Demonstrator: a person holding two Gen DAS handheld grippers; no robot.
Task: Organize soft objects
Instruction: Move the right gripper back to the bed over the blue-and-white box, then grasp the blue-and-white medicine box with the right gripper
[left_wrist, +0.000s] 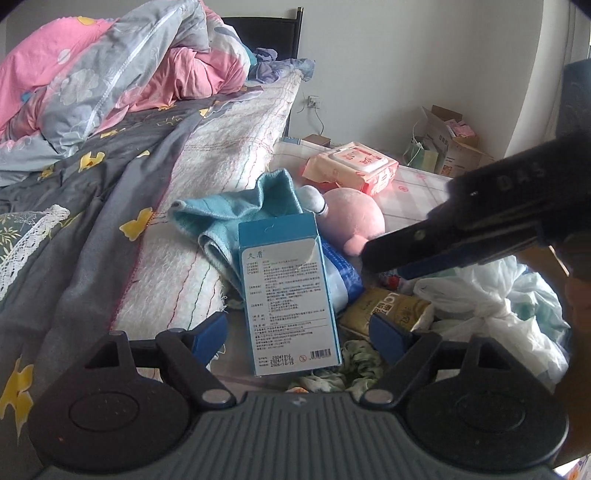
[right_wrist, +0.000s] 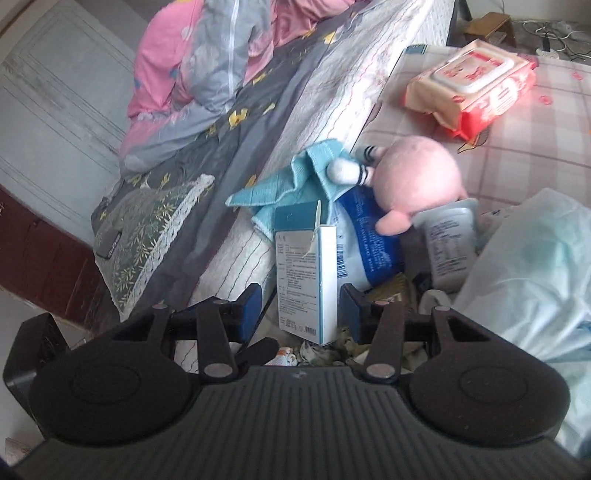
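A box (right_wrist: 306, 280) stands between the right gripper's (right_wrist: 301, 312) fingers. Beyond it lie a towel (right_wrist: 295, 177) and a plush (right_wrist: 413, 181). Wipes (right_wrist: 472, 92) sit farther right.

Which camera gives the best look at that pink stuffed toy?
The right wrist view: the pink plush toy shows its round body, a stubby foot and striped white parts beside the teal cloth. In the left wrist view the blue box and cloth hide part of it.

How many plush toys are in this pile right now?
1. The pink plush toy lies behind the upright blue box, beside the teal towel and in front of the wet wipes pack. More may be buried under the plastic bags.
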